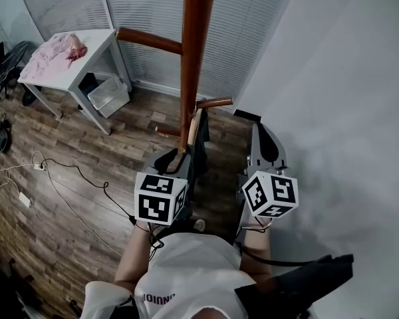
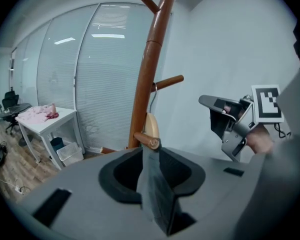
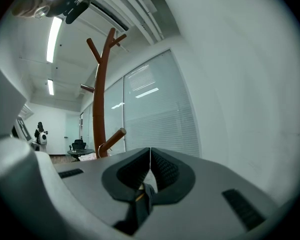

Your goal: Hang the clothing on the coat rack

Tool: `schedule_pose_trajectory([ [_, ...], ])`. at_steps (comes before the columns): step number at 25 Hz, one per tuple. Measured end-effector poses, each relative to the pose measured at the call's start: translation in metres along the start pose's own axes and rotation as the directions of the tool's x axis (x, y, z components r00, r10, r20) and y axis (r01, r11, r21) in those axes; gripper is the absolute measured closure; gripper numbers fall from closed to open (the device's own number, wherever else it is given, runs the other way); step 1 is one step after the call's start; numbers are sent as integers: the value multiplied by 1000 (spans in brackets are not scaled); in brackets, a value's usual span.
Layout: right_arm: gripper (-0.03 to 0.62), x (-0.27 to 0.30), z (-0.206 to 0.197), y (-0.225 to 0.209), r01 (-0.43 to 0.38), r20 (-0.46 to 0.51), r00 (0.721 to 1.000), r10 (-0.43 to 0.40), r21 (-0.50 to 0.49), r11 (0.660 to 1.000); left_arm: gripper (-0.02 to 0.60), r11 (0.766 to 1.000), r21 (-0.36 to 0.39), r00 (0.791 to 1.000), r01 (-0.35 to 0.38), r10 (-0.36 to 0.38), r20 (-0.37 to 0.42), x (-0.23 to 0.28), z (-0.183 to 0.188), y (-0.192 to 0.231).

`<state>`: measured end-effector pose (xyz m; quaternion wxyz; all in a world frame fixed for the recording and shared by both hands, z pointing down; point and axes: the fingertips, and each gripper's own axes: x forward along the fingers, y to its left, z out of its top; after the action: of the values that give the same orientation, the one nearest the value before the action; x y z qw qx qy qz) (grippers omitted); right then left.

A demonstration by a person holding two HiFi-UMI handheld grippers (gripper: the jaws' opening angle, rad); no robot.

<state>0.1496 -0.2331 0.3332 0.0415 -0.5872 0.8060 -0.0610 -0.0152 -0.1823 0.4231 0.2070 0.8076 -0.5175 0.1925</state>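
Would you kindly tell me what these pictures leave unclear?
Head view: rack, top cut off by the upper edge.
Head view: garment, partly hidden behind the rack.
Head view: pink cloth, too small to identify.
Left gripper view: hanger hook, too thin to tell whether it sits on the peg.

Floor: dark wood planks (image 1: pixel 26 231), loose cables (image 1: pixel 80 170) trailing across. White table (image 1: pixel 96 48) by the glazed wall, with pink cloth (image 1: pixel 53 53) on top and a white basket (image 1: pixel 108 93) beneath. Closed blinds (image 1: pixel 153 12) cover the glazing. Plain white wall (image 1: pixel 346 98) at right. Ceiling strip lights (image 3: pixel 54 34) are lit.
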Motion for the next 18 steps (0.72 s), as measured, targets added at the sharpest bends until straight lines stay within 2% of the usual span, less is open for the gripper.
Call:
schedule_pose_trajectory([
  [4, 572, 3, -2, 8, -18, -4, 1000, 18, 2, 1000, 473, 1000, -10, 999, -7, 8, 34, -10, 6, 5],
  [13, 574, 11, -8, 7, -44, -14, 999, 44, -5, 999, 567, 997, -64, 984, -50, 60, 167, -21, 31, 15],
  [18, 574, 8, -4, 15, -42, -15, 999, 42, -49, 998, 568, 996, -77, 979, -50, 65, 195, -31, 36, 19],
])
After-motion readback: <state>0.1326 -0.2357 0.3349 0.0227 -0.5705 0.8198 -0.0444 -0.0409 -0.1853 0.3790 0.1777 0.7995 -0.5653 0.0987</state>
